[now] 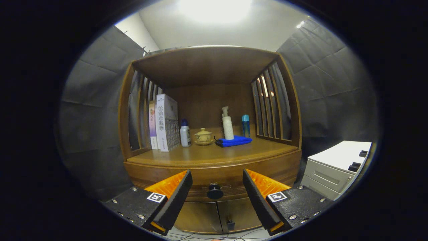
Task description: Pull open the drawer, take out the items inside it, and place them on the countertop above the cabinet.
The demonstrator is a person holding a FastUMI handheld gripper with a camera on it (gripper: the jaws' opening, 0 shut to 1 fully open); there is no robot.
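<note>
**Squarely ahead: drawer shut, knob between the spread fingers**

Here the hand-held gripper (217, 183) is spread wide and holds nothing. Its 2 fingers (175, 197) flank the dark round knob (215, 191) without touching it; the knob sits beyond the tips, about midway between them. The knob is on the drawer (214, 174), which is closed, its front flush with the curved wooden cabinet (294, 100). Below the drawer are 2 small doors (200, 216), also closed.

Above the drawer lies the surface (207, 154), inside an open wooden alcove with slatted sides. At the back of it stand 2 books (165, 122) near the left slats, then a small white bottle (185, 133), a lidded cup (203, 136), a blue cloth (234, 141) with a white pump bottle (227, 124) on it, and a blue bottle (245, 125). To the right of the cabinet, apart from it, is a white unit (334, 167).
</note>
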